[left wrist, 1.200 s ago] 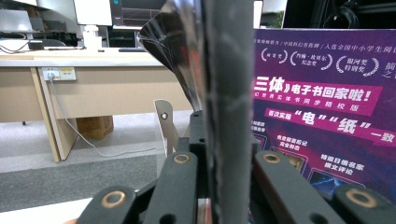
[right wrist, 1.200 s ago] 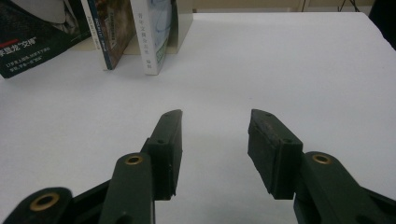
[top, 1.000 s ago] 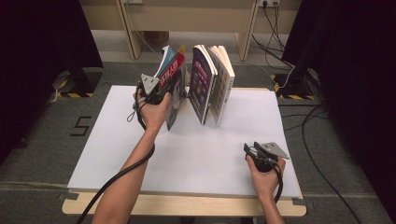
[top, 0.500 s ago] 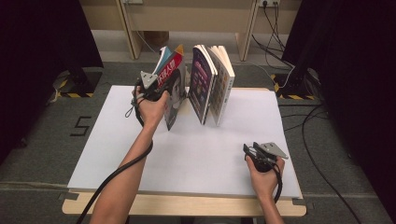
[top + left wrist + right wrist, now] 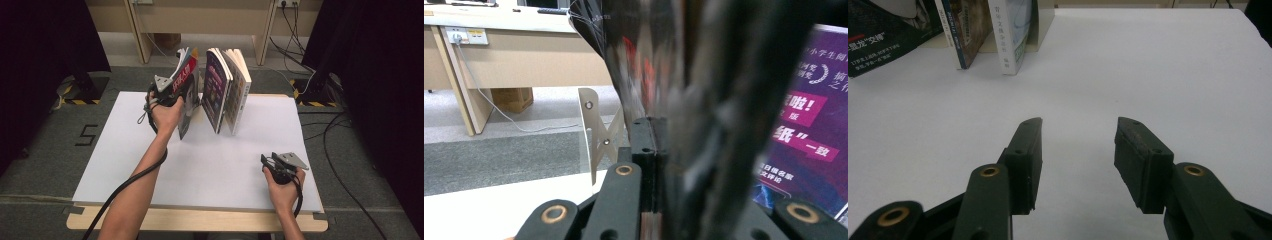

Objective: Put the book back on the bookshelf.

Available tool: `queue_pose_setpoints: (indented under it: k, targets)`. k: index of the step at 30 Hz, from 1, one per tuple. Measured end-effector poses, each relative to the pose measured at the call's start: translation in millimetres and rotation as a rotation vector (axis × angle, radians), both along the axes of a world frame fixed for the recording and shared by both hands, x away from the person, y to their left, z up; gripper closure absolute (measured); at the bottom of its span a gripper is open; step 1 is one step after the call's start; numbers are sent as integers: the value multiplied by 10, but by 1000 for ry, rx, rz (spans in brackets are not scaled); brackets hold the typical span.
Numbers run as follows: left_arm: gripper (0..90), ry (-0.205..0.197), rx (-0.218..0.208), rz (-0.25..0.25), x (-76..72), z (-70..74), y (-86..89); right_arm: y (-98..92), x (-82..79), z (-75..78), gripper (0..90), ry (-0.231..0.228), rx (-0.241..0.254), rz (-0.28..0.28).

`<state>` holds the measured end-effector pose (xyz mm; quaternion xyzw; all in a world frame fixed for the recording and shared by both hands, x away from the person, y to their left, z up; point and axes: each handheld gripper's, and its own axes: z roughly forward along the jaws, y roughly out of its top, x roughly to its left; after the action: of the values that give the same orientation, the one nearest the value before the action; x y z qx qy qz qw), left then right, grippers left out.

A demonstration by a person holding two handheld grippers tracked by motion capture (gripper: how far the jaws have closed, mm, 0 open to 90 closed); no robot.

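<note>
Nearest, right gripper [image 5: 270, 162] rests low on the white tabletop [image 5: 210, 170], jaws apart, nothing between them. Farther back, left gripper [image 5: 181, 96] has just closed its jaws, now clamped on the glossy dark-covered magazine [image 5: 186, 95] standing left of the upright purple-covered books [image 5: 225, 87]. Step in hand: taking hold of the magazine. Next, probably: draw it clear of its neighbours without toppling them.

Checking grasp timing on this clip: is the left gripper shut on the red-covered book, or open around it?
Shut on it. The left gripper has just closed its jaws; its own view shows them pressed on the red-covered book.
</note>
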<state>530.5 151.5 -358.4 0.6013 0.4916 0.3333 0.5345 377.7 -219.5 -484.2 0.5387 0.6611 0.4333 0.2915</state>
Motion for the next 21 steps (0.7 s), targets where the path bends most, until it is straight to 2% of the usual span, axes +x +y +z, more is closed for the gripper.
queue_pose_setpoints:
  k: [2,4,9,10,18,21]
  targets:
    - [858,-6,-1,2,4,-3,-4,0,0,0,547,0,1,0]
    - [860,-48,-13,13,20,-21,-4,1,1,-4,547,1,-2,0]
    - [861,-83,-37,20,56,-73,-23,15,-3,-6,547,6,4,-1]
    - [861,-102,-41,20,71,-97,-36,7,1,-7,547,0,-3,2]
    - [859,-119,-63,24,100,-125,-56,-5,3,-15,547,6,0,-2]
    - [858,-124,-55,32,109,-140,-47,-2,1,-15,547,3,-1,1]
